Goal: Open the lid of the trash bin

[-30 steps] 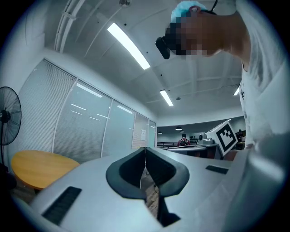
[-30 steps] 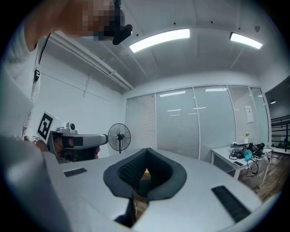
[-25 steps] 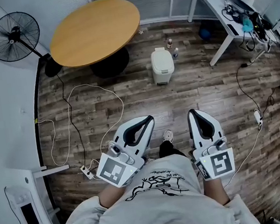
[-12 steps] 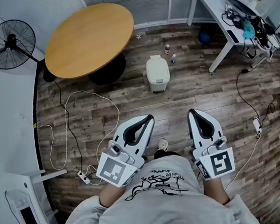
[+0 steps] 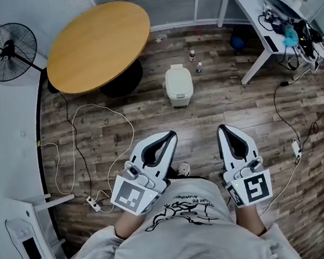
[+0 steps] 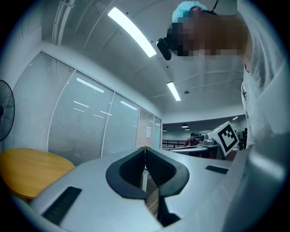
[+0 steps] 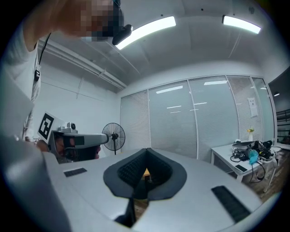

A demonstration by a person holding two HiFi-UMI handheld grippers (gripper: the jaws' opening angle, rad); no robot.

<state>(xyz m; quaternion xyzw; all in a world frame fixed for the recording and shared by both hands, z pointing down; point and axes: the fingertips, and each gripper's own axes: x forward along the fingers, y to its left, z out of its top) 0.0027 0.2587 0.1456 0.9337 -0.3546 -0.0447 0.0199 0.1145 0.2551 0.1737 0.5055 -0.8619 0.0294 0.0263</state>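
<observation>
One white trash bin stands on the wood floor with its lid down, near the dark base of the round table. Two small bottles stand near it. Held low by the person's torso, well apart from the bin, the left claw and right claw each have jaws pressed together, nothing between them.

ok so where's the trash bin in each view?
Head view: trash bin on the floor, upper centre, just right of the round table.
Left gripper view: not in it.
Right gripper view: not in it.
Shared landmark: the standing fan, top left in the head view, at the far left edge in the left gripper view, left of centre in the right gripper view.
</observation>
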